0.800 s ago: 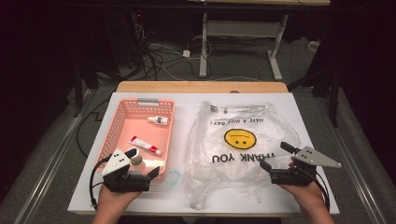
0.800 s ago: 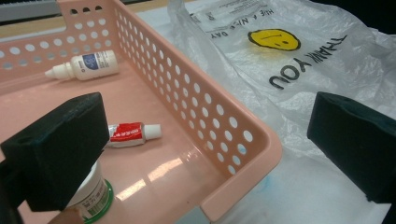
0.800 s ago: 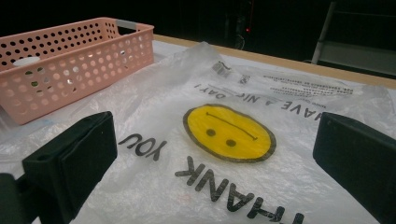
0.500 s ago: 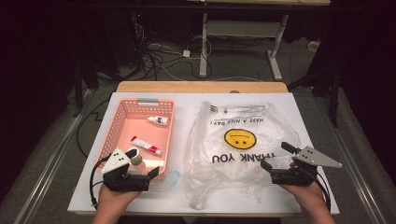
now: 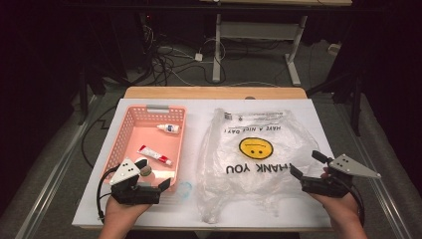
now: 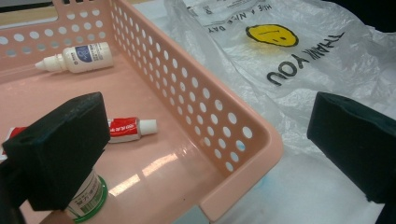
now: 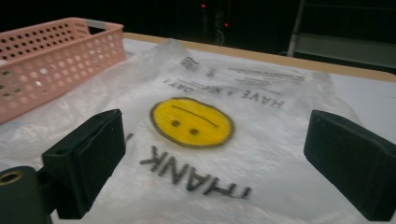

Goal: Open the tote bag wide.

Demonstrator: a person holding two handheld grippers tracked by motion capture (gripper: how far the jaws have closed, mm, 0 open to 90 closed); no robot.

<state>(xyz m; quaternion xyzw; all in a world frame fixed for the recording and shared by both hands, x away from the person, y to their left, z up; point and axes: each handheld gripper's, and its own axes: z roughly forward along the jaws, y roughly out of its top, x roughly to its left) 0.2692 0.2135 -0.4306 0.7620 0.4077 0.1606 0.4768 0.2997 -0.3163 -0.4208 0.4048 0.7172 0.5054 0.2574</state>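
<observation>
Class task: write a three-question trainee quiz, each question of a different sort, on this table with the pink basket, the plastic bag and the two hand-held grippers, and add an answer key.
1. True or false: the left gripper holds the red-and-white tube.
2. Which picture is printed on the plastic bag? A) a red heart B) a yellow smiley face C) a blue star
3. Fill in: the white dropper bottle lies inside the pink ____.

Key:
1. False: its jaws stand open and empty by the basket's near corner.
2. B.
3. basket. The right gripper, also open, sits at the bag's right edge.
</observation>
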